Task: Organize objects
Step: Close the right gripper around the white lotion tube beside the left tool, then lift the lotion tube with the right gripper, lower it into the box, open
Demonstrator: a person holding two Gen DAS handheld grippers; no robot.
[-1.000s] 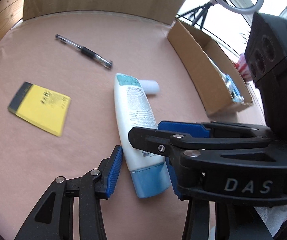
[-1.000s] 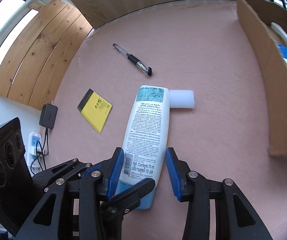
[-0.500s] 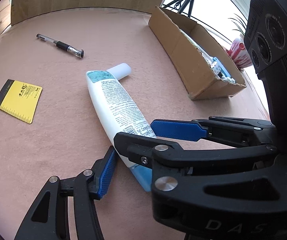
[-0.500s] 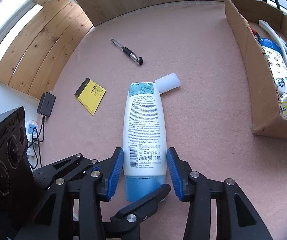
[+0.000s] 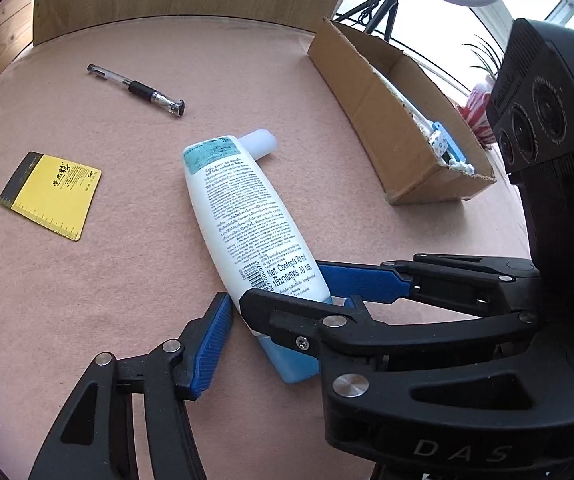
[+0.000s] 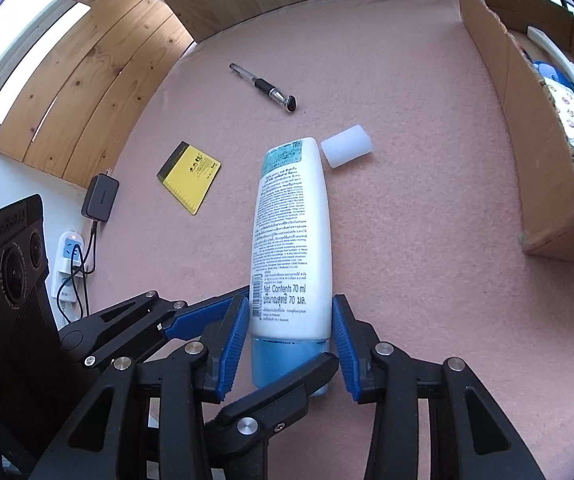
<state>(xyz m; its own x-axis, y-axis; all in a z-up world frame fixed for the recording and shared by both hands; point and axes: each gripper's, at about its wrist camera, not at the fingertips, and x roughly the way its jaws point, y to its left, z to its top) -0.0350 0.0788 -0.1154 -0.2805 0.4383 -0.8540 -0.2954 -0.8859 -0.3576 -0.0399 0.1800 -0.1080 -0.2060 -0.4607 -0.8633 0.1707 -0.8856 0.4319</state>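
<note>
Clearly a white, blue-capped lotion bottle [image 6: 291, 240], lying flat.

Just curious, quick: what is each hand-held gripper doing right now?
Left hand-held gripper: open, straddling the lotion tube.
Right hand-held gripper: pads against the lotion tube's sides, apparently gripping it.

A white lotion tube [image 6: 291, 236] with black print and a blue crimped end lies flat, that end between the right jaws and its teal-marked head pointing away. A translucent white cap [image 6: 346, 146] lies just beyond the head, off to the right.
</note>
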